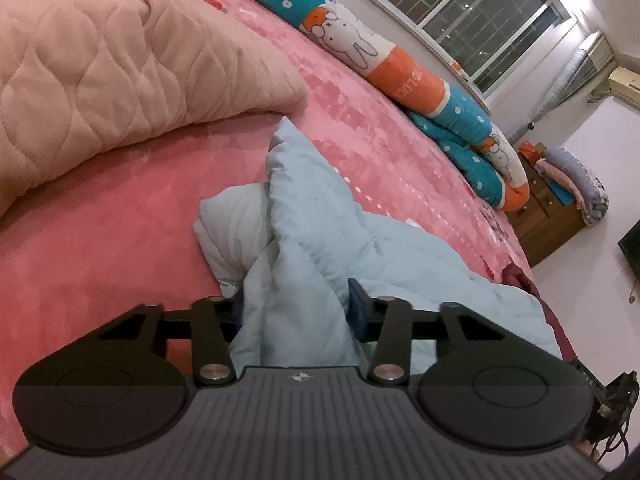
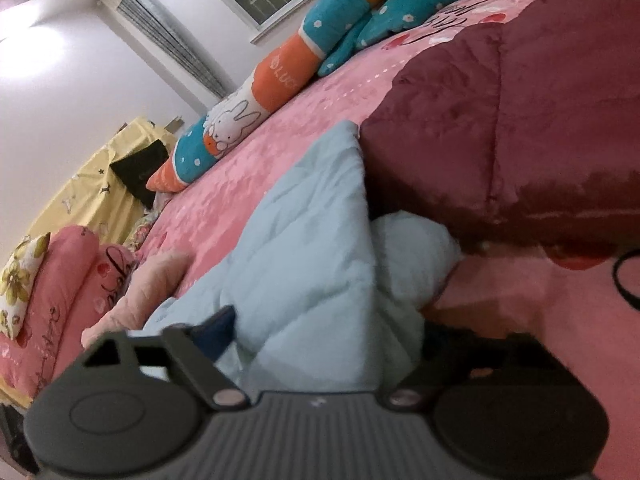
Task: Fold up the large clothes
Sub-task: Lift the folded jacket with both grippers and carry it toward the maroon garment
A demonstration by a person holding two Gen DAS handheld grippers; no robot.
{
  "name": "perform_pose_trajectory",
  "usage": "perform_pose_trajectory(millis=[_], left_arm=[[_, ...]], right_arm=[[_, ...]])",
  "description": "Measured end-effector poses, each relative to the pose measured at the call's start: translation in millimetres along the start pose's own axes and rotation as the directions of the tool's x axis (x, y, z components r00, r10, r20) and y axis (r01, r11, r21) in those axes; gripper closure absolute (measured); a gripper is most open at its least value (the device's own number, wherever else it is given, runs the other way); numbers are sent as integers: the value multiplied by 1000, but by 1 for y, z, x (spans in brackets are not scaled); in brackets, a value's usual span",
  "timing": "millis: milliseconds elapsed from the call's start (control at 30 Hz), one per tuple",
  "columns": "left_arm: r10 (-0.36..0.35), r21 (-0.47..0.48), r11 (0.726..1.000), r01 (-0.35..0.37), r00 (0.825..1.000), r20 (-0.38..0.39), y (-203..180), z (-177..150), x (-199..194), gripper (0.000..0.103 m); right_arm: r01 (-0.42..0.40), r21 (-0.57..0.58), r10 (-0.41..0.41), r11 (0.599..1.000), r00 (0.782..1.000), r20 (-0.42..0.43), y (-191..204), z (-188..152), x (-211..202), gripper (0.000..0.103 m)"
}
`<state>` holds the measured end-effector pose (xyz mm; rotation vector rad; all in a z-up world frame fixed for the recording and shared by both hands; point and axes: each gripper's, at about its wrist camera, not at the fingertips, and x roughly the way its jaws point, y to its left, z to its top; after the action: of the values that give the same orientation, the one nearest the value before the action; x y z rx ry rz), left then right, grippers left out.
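Left gripper (image 1: 296, 300), lower centre of its frame: jaws clenched on a thick bunch of the light blue quilted garment (image 1: 320, 236), fabric filling the whole gap between the 2 fingers. The garment runs from the jaws toward mid-frame and ends in a raised point; a paler fold (lining, apparently) shows at its left edge. It lies crumpled on the pink bed cover (image 1: 120, 216). Upper left of that frame: a peach quilted blanket (image 1: 112, 68). Along the far edge of the bed, upper centre to right: a long rabbit-print cushion (image 1: 360, 40) in orange and teal, window (image 1: 472, 12) behind it. Right gripper (image 2: 320, 332), lower centre of its frame: jaws gripping another bunch of the same garment, left finger (image 2: 216, 328) visible against the cloth, right finger hidden by it. Upper right of this frame: a dark red quilted garment (image 2: 520, 128), touching the blue one's upper edge. Left edge: pink pillows (image 2: 60, 280).
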<state>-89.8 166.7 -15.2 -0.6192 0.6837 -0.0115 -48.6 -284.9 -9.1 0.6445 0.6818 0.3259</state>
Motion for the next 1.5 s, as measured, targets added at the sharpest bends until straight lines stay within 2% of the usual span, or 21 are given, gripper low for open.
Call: perform_pose_trajectory(millis=[100,200,300,500,667,733,867,1100,1167,1233,1267,1333,1400,1500], left_arm=[[-3,24,1000,2,1000,24,-7,-1,-5,67],[2,46,999,-4,999,49,-11,2,-5,73],[4,58,998,-9,997,80,-19,4,-2,77],[23,95,995,-37,988,150,-24,13,1,79],[77,93,991,-93,983,165,-18,17,18,76],[102,95,988,-118,983,154,-16,14,22,73],[125,119,983,-142,982,139,-18,10,31,70],[133,96,985,-146,983,125,-13,10,33,69],[134,91,985,-145,983,126,-13,13,34,69],[137,90,985,-149,982,129,-18,18,40,70],[138,93,984,-151,982,132,-18,18,39,71],[144,102,982,-159,980,139,-20,17,37,72],[147,109,980,-165,978,151,-22,15,34,74],[153,124,977,-176,973,175,-28,12,29,78]], right_arm=[[-2,-33,3,999,1000,25,10,0,-1,54],[7,-83,-2,997,998,60,24,4,-3,66],[21,-130,-7,991,994,107,40,7,-5,71],[40,-238,7,971,981,195,66,11,0,73],[76,-272,-27,959,983,181,65,10,31,73],[104,-280,-61,954,986,157,60,5,46,70],[135,-296,-99,946,986,131,50,-2,55,52],[98,-233,-95,968,995,24,34,1,51,17],[87,-194,-91,977,996,-10,27,-1,50,11],[66,-142,-71,988,997,-32,18,-2,47,10],[51,-113,-56,992,998,-39,14,-3,46,11],[23,-86,-27,996,999,-43,12,-4,45,21],[3,-76,-6,997,999,-38,14,-6,42,41],[8,-105,-10,994,1000,-19,25,-8,36,61]])
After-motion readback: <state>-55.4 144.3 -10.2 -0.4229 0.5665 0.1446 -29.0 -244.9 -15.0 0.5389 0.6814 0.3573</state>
